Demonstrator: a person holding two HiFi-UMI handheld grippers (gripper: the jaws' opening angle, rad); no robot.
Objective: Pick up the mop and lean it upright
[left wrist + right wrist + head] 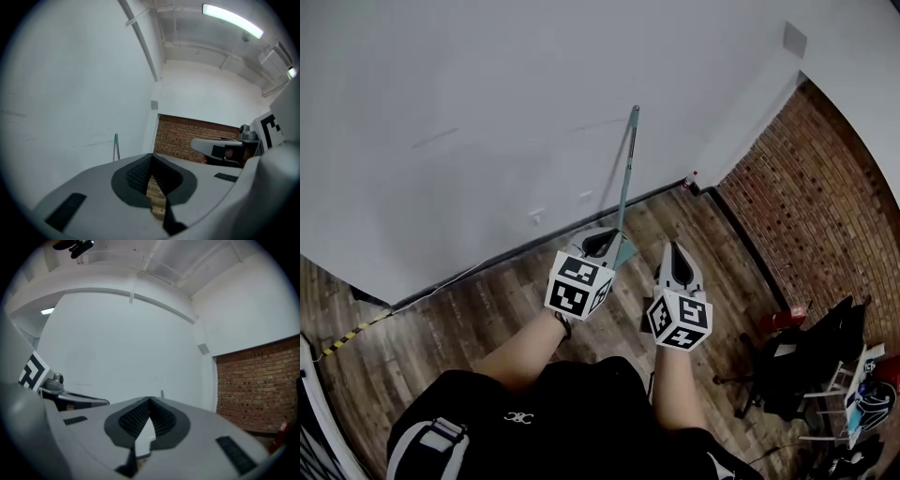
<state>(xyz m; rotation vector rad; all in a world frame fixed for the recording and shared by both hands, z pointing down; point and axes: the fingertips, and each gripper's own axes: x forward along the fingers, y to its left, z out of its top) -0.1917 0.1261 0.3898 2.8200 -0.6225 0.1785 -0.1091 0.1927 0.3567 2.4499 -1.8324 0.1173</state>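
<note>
**Mop (625, 178) stands against the wall (487, 112); both claws empty**

The white wall fills the upper part of the head view; a wooden floor (487, 319) runs along its foot, with a brick wall (797, 178) off to the right. The mop stands close to upright, its long axis running up the white wall; the handle's top rests on the wall and its teal foot sits on the floor near the skirting.

The mop lies straight ahead of both claws, just beyond their tips. The left claw (602, 242) is the nearer, its tip right beside the mop's foot in the head view; whether the two touch I cannot tell. The right claw (679, 255) hangs a little to the right, apart from the mop.

Each gripper view shows its jaws drawn together at the tips with only a thin wedge of background between them; nothing is held. In both views the handle's upper end rises beyond the jaws.

By my reading the mop already leans as the task asks; any next move would be a withdrawal away from the handle, and a sideways knock by the left claw could tip it.
</note>
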